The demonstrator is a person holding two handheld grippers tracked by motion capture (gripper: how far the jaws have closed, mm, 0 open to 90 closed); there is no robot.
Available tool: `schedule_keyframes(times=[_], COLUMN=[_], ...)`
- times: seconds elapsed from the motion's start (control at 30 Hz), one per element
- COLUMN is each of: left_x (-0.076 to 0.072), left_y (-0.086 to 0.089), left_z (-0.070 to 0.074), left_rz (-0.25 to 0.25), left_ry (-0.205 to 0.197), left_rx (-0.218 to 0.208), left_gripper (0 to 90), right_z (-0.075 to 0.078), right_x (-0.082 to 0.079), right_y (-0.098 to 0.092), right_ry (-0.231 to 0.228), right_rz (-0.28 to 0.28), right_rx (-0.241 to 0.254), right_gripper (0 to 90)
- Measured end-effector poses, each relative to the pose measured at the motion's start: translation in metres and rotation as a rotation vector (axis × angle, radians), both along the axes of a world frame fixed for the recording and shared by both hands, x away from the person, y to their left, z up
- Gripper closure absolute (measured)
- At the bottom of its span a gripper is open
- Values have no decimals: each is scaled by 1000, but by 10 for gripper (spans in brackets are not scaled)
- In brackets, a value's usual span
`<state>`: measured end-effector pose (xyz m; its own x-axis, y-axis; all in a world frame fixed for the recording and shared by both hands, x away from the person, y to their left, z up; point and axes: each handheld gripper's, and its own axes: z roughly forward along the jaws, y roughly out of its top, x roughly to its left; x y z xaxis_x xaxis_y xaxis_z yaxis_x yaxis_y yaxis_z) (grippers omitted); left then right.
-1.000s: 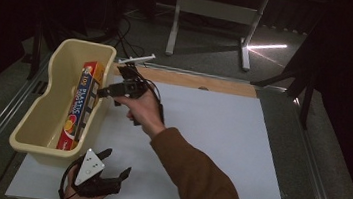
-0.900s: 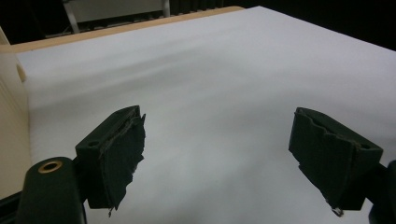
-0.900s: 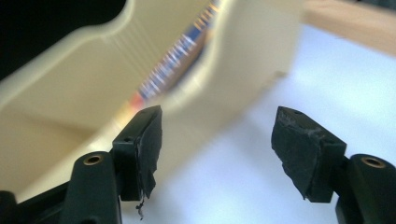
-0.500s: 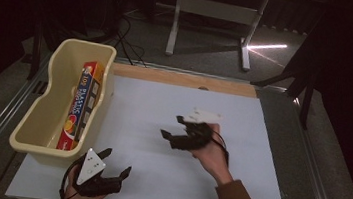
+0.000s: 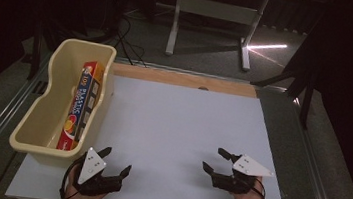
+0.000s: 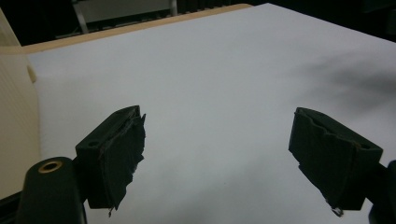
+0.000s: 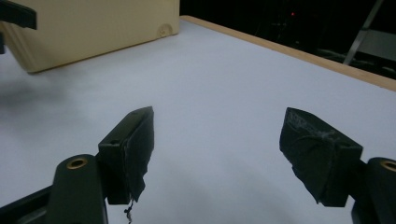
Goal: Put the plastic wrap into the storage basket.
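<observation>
A cream plastic bin (image 5: 37, 114) stands at the left of the white sheet (image 5: 181, 125), with a long orange and red box (image 5: 79, 103) of plastic bags lying inside it. My left gripper (image 5: 116, 160) rests open at the near edge just right of the bin's near corner, and its jaws (image 6: 217, 116) have only bare sheet between them. My right gripper (image 5: 213, 159) is low at the near right, pointing left. Its jaws (image 7: 219, 114) have just been opening and stand open with nothing between them. The bin's wall (image 7: 93, 28) lies far ahead of it.
A wooden strip (image 5: 182, 78) runs along the sheet's far edge. Beyond the table, a metal stand (image 5: 214, 13) and cables (image 5: 126, 38) sit on the dark floor. Grey rails (image 5: 318, 166) flank the sheet on both sides.
My right hand has left the bin's far end, swung across the sheet and come down at the near right. Its jaws stand wider apart. The left gripper has stayed put.
</observation>
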<state>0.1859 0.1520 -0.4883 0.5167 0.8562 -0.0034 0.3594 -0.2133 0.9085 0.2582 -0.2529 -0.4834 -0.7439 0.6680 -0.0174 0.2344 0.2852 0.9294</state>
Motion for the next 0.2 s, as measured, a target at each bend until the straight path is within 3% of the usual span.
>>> schedule_keyframes(times=[0.2], left_x=[0], left_y=[0], left_z=[0], left_rz=[1], left_ry=[-2], left_rx=[3], left_gripper=[180], right_z=[1], right_x=[-8], right_y=[-14], right_ry=[-37], right_rz=[0], right_rx=[17], right_gripper=[258])
